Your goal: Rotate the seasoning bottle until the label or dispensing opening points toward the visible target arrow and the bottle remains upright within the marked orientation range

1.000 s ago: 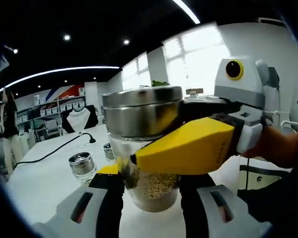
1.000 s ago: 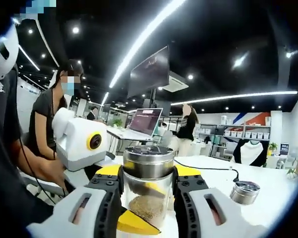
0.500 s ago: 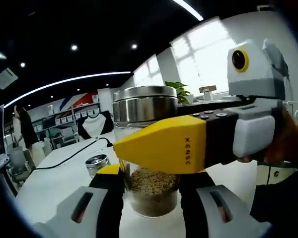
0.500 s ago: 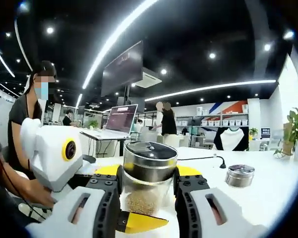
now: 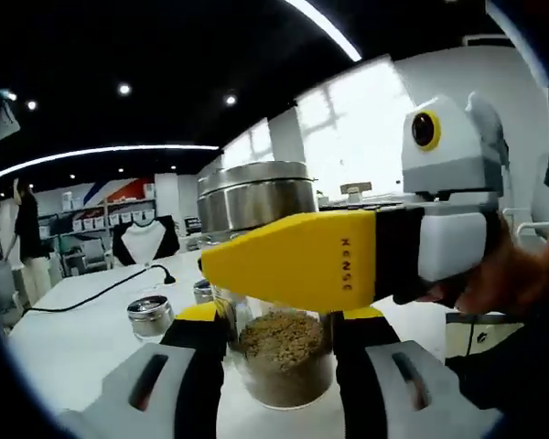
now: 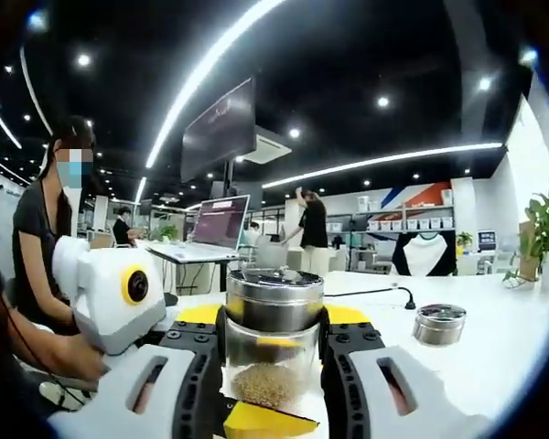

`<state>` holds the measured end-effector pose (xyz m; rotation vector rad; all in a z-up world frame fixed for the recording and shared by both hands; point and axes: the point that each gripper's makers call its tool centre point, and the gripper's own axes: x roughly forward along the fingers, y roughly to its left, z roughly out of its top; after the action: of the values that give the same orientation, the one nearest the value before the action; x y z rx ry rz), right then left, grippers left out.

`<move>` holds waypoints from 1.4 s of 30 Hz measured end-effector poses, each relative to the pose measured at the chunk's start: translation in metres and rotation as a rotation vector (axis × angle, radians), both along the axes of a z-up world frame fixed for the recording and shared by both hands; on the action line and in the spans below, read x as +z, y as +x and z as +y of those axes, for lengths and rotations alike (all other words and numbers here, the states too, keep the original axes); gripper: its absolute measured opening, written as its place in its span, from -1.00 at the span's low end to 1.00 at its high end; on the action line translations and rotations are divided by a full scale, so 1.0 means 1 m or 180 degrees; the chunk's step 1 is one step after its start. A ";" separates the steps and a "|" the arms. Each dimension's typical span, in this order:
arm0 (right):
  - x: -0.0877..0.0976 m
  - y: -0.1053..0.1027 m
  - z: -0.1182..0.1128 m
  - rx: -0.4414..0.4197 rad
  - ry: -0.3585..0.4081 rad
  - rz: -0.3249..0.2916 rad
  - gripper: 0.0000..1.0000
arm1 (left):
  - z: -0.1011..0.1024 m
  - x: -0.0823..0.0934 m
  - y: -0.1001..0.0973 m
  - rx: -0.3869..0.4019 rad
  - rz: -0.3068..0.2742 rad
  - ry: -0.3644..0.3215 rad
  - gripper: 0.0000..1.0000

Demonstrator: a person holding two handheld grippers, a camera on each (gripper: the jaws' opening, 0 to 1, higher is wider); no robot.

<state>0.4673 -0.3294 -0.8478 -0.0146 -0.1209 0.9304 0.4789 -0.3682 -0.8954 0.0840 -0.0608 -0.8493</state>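
Note:
The seasoning bottle (image 5: 284, 352) is a clear glass jar with a steel lid and pale seeds in its lower half. It stands upright on the white table (image 5: 82, 338). My left gripper (image 5: 279, 315) is shut on its lower body, black jaws with yellow tips on either side. My right gripper (image 5: 247, 242) reaches in from the right, one yellow jaw crossing in front of the glass just under the lid. In the right gripper view the bottle (image 6: 273, 380) sits between my right gripper (image 6: 273, 322), shut at lid height. The left gripper (image 6: 265, 413) comes in low from the left.
Two small steel-lidded jars (image 5: 151, 315) (image 5: 201, 291) stand on the table behind the bottle, one seen again as a jar (image 6: 437, 323) at the right. A black cable (image 5: 91, 288) runs across the table. A person (image 6: 46, 247) sits at the left; a laptop (image 6: 218, 230) stands behind.
Both views have swung a little around the bottle, shifting the background. The bottle stays upright between both pairs of jaws. The right gripper's yellow jaw now lies more level across the glass.

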 end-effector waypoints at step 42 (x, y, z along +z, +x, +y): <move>0.020 -0.016 0.006 0.0114 -0.0127 -0.0392 -0.27 | 0.015 0.026 0.001 0.0491 -0.0179 -0.0058 -0.10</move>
<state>0.4515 -0.3231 -0.8280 -0.1071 -0.2172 0.9676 0.4797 -0.3531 -0.8695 0.0944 -0.1134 -0.6922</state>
